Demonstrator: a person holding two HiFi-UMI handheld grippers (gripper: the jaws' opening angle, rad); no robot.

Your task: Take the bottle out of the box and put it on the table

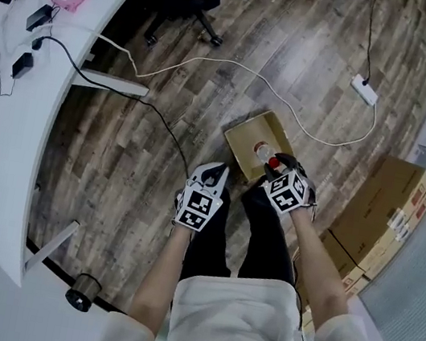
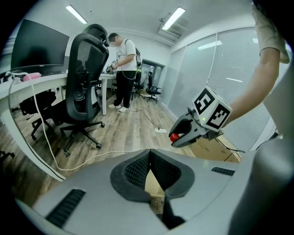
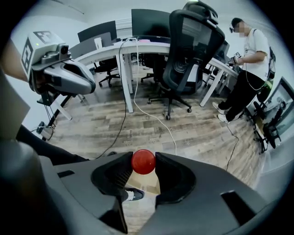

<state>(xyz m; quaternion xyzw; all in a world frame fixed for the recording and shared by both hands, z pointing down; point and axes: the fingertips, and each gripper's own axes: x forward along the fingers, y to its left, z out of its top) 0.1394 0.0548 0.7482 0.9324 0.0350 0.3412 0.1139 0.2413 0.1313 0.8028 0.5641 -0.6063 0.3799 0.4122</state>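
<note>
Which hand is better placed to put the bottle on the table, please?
Right. The right gripper is shut on the bottle at its red cap, so it can carry it straight over. The left gripper is shut with nothing between its jaws and would first need a handover.

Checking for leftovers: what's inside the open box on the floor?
Bare cardboard shows in the box. The bottle, gripped at its red cap by the right gripper, covers the near corner; anything there is hidden.
</note>
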